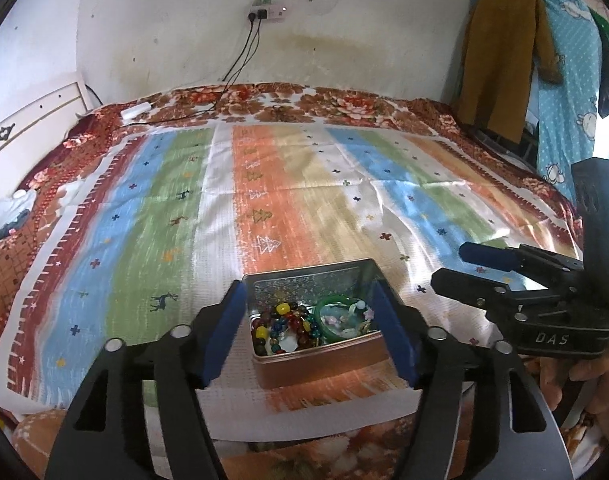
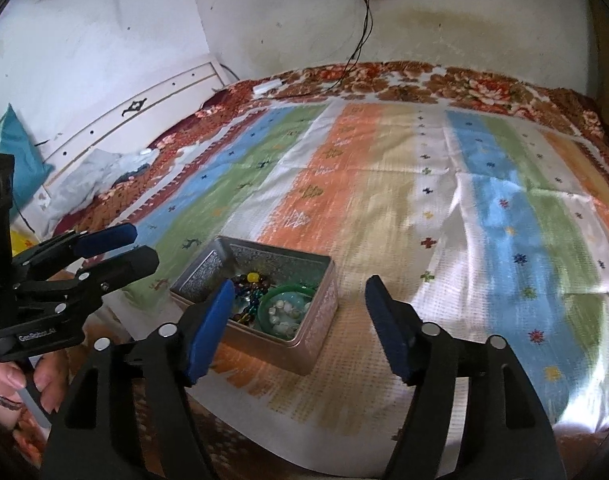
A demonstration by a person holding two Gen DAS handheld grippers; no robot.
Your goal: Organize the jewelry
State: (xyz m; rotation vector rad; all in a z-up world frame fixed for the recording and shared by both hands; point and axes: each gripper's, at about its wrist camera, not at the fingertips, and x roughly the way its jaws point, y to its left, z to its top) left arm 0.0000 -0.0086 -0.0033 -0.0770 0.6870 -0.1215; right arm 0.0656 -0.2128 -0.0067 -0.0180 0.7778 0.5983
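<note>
Left hand-held gripper (image 1: pixel 310 332), jaws spread, frames the jewelry tin (image 1: pixel 324 364); right hand-held gripper (image 2: pixel 300 332) spread beside it.

The cloth (image 1: pixel 304 200) ran in stripes of blue, green, white, orange and tan, dotted with small dark crosses, deer and outlined trees, edged in dark red. Under it the blanket (image 1: pixel 344 104) showed red and brown flowers on white. The tin (image 1: pixel 316 356) was copper-pink outside and silvery, finely patterned inside. Its beads (image 1: pixel 280 326) were yellow, red, brown, blue and teal; the bangle (image 1: pixel 336 304) was green, ringing pale stones. Both grippers were black with blue pads (image 1: pixel 224 328). The wall (image 1: pixel 164 20) was off-white with a yellowish stain. A mustard garment (image 1: pixel 500 60) hung against a turquoise, white-dotted curtain (image 1: pixel 568 92).
</note>
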